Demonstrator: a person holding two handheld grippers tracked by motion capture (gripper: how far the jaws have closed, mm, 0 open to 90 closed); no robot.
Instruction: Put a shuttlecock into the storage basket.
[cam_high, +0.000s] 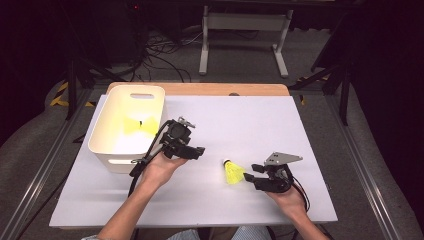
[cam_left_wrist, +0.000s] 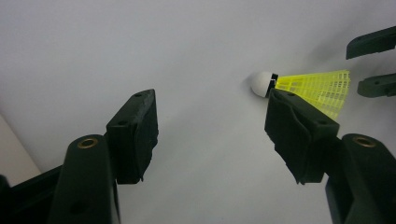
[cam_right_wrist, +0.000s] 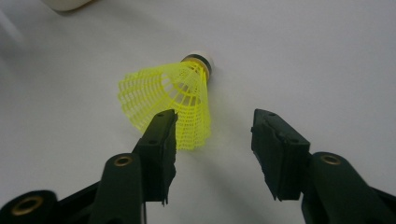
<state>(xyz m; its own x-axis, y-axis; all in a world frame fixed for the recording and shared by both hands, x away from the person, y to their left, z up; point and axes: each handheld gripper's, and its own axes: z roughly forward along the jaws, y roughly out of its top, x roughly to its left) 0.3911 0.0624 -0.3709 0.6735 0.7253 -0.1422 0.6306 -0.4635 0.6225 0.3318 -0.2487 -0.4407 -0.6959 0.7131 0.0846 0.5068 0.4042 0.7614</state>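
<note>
Before right gripper (cam_right_wrist: 212, 140) — yellow shuttlecock (cam_right_wrist: 170, 95).

A white board (cam_high: 260, 125) covers most of a light wooden tabletop (cam_high: 200, 89), whose far edge shows as a strip. Metal rails (cam_high: 45, 165) run along both sides over grey floor (cam_high: 240, 65). Behind stands a pale frame with 2 legs (cam_high: 245, 30), beside tangled black cables (cam_high: 160, 55). Yellow-black tape (cam_high: 60, 95) marks the floor at left. The surroundings are dark.

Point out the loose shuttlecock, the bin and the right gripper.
shuttlecock (cam_high: 233, 173), high view, yellow skirt.
bin (cam_high: 101, 131), high view, left rim.
right gripper (cam_high: 251, 176), high view, between its fingertips.
</note>
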